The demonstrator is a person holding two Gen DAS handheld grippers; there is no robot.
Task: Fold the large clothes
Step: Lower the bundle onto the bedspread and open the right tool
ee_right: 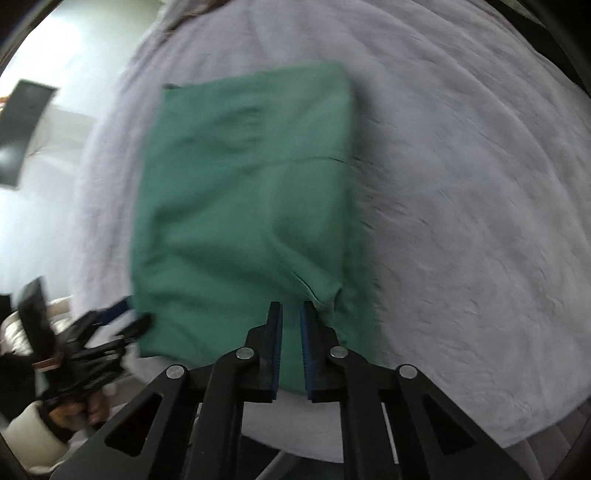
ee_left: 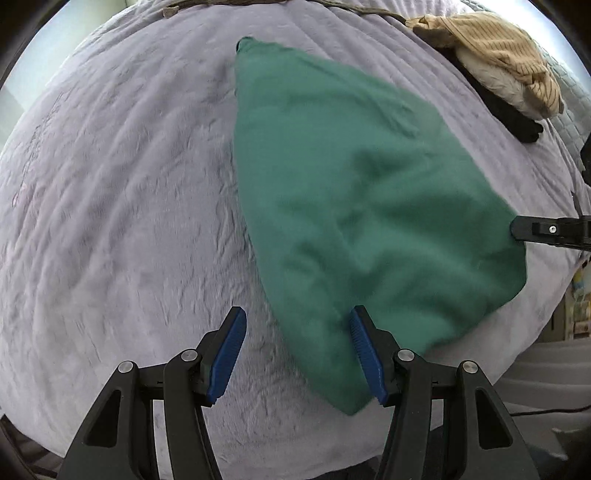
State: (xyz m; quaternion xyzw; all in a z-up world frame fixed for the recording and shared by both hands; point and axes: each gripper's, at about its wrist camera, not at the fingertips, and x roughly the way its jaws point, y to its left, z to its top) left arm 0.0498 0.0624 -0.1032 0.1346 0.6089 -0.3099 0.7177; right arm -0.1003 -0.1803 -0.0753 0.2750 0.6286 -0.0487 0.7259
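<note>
A green garment (ee_left: 354,192) lies folded on a pale lilac bedspread (ee_left: 122,192). My left gripper (ee_left: 297,325) is open, its jaws wide apart over the garment's near corner, holding nothing. My right gripper (ee_right: 291,314) is nearly closed on the garment's near edge (ee_right: 288,354), with green cloth between the blue pads. In the left wrist view the right gripper's tip (ee_left: 517,225) touches the garment's right corner. In the right wrist view the garment (ee_right: 243,206) is a rectangle and the left gripper (ee_right: 122,317) sits at its left corner.
A pile of tan striped, cream and black clothes (ee_left: 498,70) lies at the bed's far right. A cord (ee_left: 351,9) runs along the far edge. The bedspread (ee_right: 461,184) stretches right of the garment. The bed's edge is close below both grippers.
</note>
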